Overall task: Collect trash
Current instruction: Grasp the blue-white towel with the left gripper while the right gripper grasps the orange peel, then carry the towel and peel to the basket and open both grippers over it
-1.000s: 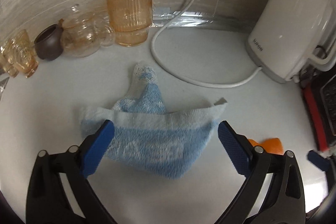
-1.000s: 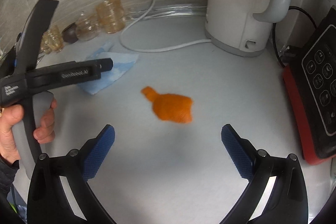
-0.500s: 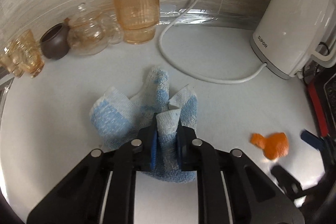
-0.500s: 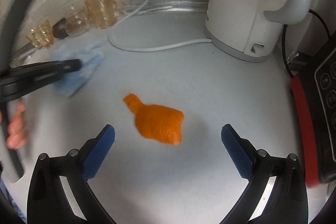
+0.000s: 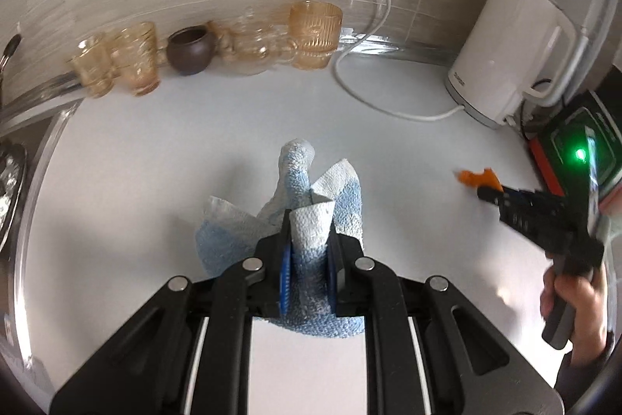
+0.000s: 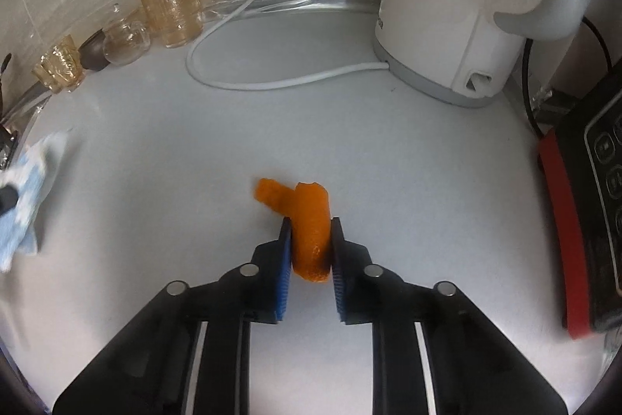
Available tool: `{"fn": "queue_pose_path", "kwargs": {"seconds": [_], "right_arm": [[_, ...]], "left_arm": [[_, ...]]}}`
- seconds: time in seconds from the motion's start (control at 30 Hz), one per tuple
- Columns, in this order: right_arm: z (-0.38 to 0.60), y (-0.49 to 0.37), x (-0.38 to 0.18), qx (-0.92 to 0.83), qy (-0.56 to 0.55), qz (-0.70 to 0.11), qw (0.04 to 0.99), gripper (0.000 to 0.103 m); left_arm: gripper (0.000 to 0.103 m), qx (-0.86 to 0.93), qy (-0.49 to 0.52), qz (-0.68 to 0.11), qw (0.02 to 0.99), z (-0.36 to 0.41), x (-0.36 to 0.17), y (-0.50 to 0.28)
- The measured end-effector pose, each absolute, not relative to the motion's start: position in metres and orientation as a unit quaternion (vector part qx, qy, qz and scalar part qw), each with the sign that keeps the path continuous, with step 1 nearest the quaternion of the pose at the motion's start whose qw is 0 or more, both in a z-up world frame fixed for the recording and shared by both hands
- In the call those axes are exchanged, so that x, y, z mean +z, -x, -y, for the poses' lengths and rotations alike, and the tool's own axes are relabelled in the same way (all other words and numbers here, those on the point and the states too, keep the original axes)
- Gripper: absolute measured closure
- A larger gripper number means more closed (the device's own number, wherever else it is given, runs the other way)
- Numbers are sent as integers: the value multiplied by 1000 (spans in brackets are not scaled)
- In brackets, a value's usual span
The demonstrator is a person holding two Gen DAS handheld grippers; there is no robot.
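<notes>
Both tongs were spread | left tongs [image 5: 308, 259] pinch cloth [image 5: 330, 197] | right tongs [image 6: 310, 251] closing, pinching peel [image 6: 311, 220]

l gripper [image 5: 308, 259] clamped; r gripper [image 6: 310, 251] closing

My left gripper [image 5: 308, 259] is clamped on a blue-and-white cloth [image 5: 311, 232], bunched between the blue pads at lower centre. At the right edge, my right gripper [image 5: 490, 194] meets an orange peel [image 5: 472, 177] on the white surface [image 5: 194, 142]. Amber glasses [image 5: 315, 34] and a dark pot [image 5: 190, 50] line the upper left; a white kettle [image 5: 505, 53] stands upper right.
</notes>
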State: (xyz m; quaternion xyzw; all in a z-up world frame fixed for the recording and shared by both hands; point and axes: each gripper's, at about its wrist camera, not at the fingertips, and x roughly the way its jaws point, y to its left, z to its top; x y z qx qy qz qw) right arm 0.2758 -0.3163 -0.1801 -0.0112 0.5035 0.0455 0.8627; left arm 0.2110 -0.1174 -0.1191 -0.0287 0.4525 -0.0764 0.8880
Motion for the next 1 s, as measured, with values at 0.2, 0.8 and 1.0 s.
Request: {"fn": "queue_pose_path", "kwargs": {"seconds": [0.2, 0.8, 1.0], "right_arm": [[298, -208, -134, 46, 13, -478, 877, 86], [159, 114, -99, 65, -32, -497, 865, 84], [142, 165, -106, 44, -52, -501, 863, 84]], "left_arm": [[89, -107, 19, -446, 889, 94, -99, -146], [89, -260, -44, -518, 814, 28, -142, 98], [66, -287, -68, -532, 794, 22, -178, 134]]}}
